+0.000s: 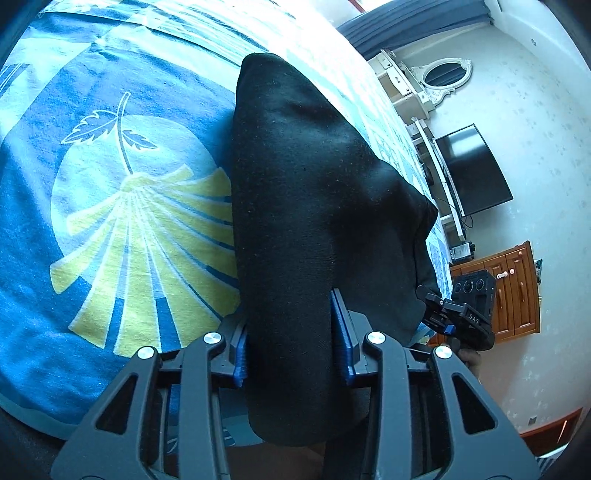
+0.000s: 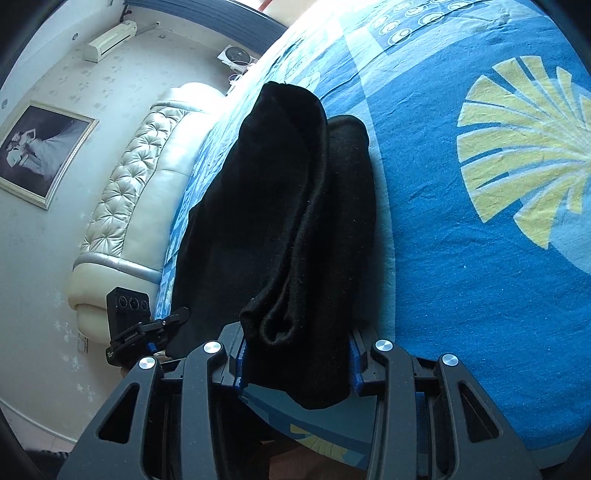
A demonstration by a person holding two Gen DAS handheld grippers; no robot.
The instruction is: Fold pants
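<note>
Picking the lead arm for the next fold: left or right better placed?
Neither clearly: a two-handed step. Left gripper and right gripper each clamp an end of the black pants over the bed. Slight edge right: its bunched end looks fully gripped.

1. Daylight is pouring in from about 12 o'clock in both views, washing the far bedspread out to near white in the left wrist view.
2. The same glare is bleaching the bedspread between 12 and 1 o'clock in the right wrist view.
3. The black pants are swallowing light, showing hardly any fold detail; the pants are reading just as flat in the right view.
4. Fisheye distortion is bending the walls and furniture toward the edges, and dark vignetting is closing the corners.
5. Focus is staying crisp centrally, softening slightly at the rim.
</note>
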